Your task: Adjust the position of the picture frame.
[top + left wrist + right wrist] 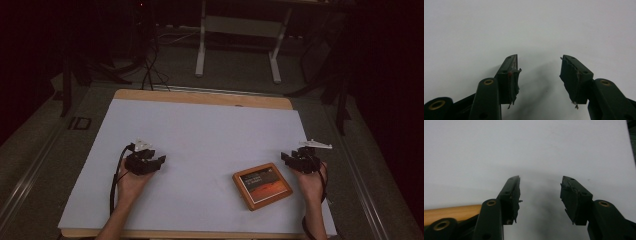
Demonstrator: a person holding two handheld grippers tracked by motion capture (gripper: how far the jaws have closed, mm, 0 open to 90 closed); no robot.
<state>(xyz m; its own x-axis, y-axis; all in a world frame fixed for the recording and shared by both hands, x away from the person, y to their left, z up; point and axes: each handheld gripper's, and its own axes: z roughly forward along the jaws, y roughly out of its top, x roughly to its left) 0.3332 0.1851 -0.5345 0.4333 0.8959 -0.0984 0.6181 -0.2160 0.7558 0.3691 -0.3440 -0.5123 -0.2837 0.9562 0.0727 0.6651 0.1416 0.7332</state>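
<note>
Table (200, 130): white surface, light wood edge. Framed picture (261, 185): orange-brown wood rim, dark red-orange print. Both tongs (159, 161) (286, 157): black.

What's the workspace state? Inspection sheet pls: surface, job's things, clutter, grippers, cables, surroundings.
Surface: white sheet over a wooden table; wood shows at the far and near edges.
Job's things: one wood-framed tablet, lying flat near the right gripper, not touched.
Clutter: nothing seen.
Grippers: left gripper and right gripper both rest low on the sheet, jaws open, nothing between them; the tablet's wooden edge shows at the lower left of the right gripper view.
Cables: black cable trails from the left gripper along the hand; more cables on the floor beyond the table.
Surroundings: dim room, white desk frame behind the table.
</note>
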